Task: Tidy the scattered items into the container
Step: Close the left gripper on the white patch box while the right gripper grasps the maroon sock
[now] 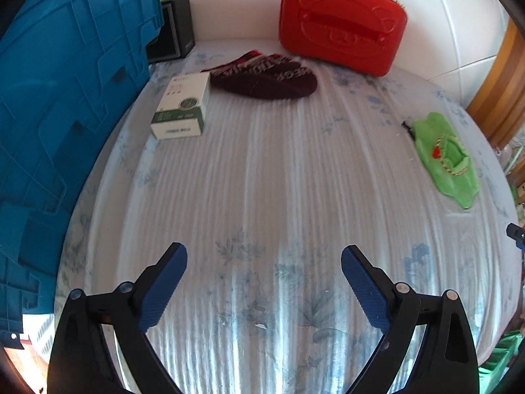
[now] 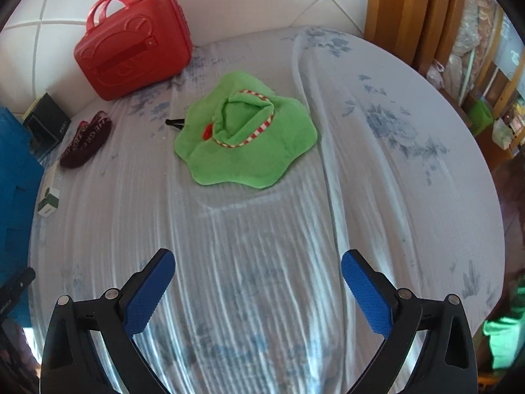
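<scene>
A blue plastic crate stands at the left edge of the bed; its side also shows in the right wrist view. A white and green box lies near it, with dark red socks just behind. A red carry case leans on the headboard. A green plush hat lies mid-bed, ahead of my right gripper, which is open and empty. My left gripper is open too, well short of the box. A small black clip lies beside the hat.
A black box stands in the back left corner against the padded white headboard. Wooden furniture and cluttered shelves rise to the right of the bed. The striped floral sheet is wrinkled.
</scene>
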A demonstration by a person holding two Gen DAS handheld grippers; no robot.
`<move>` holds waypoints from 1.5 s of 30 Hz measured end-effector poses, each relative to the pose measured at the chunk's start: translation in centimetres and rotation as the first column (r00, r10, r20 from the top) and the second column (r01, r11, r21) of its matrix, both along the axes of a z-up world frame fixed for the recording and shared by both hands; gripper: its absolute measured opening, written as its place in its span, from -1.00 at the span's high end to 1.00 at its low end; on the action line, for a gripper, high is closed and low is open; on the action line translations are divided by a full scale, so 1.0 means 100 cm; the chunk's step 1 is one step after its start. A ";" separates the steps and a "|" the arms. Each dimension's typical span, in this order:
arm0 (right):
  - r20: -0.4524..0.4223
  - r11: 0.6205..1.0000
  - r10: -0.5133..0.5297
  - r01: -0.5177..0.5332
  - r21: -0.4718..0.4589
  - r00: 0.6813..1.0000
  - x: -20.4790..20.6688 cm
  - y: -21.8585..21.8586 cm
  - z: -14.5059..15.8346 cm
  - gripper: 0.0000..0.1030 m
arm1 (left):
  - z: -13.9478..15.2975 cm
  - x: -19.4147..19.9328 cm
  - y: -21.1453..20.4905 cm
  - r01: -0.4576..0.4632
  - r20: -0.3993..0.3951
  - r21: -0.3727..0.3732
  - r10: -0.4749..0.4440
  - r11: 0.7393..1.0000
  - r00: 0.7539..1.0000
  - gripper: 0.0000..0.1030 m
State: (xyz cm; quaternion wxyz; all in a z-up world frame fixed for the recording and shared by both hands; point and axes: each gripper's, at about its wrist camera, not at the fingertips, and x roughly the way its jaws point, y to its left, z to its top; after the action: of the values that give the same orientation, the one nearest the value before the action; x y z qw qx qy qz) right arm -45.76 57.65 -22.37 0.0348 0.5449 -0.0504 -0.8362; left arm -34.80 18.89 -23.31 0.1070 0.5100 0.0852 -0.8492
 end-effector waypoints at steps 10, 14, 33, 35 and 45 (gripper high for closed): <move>0.052 0.991 0.133 -0.133 -0.008 0.990 -0.060 -0.049 -0.027 -0.99 | -0.012 -0.029 -0.054 -0.151 0.008 -0.037 0.152 0.988 0.988 -0.88; 0.034 0.971 0.241 -0.240 -0.018 0.970 -0.080 -0.114 -0.026 -0.99 | -0.014 -0.056 -0.080 -0.173 -0.013 -0.041 0.173 0.984 0.985 -0.88; -0.045 0.832 0.554 -0.551 0.068 0.831 -0.190 -0.403 -0.074 -0.99 | -0.064 -0.188 -0.156 -0.161 -0.013 -0.049 0.161 0.986 0.987 -0.88; -0.052 0.825 0.564 -0.560 0.073 0.824 -0.194 -0.413 -0.079 -0.99 | -0.071 -0.195 -0.161 -0.168 -0.001 -0.045 0.169 0.985 0.986 -0.86; -0.097 0.821 0.568 -0.556 0.127 0.817 -0.216 -0.429 -0.110 -1.00 | -0.092 -0.207 -0.173 -0.181 -0.016 -0.027 0.181 0.983 0.983 -0.89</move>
State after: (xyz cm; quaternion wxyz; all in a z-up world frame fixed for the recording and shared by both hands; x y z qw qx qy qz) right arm -67.36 14.73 -33.39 0.2579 0.4808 0.1541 -0.8238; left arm -55.54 1.59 -32.49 0.1903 0.4929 0.1200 -0.8405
